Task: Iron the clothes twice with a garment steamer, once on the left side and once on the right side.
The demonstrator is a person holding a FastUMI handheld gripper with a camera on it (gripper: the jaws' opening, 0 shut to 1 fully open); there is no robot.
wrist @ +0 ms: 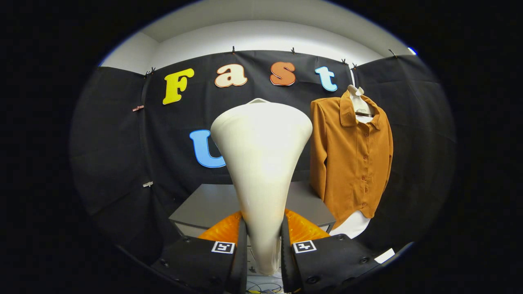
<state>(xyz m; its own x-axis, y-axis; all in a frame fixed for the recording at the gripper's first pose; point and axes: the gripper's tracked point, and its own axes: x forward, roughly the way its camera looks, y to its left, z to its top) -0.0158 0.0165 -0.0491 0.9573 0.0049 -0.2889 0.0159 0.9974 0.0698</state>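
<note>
A cream-white garment steamer (261, 163) stands upright between my fingers, its narrow handle pinched by both and its wide head flaring above them. My gripper (263, 245) is shut on that handle. Beyond the steamer and to its right hangs a rust-orange button-up shirt (351, 159) on a white hanger (358, 102), front facing me, with a white garment's hem (354, 224) showing below it. The steamer head is clearly short of the shirt and left of it, not touching.
A grey table (212, 204) sits just beyond my fingers, behind the steamer and left of the shirt. Black cloth walls close the booth on all sides. Cables (261, 288) lie on the floor below the gripper.
</note>
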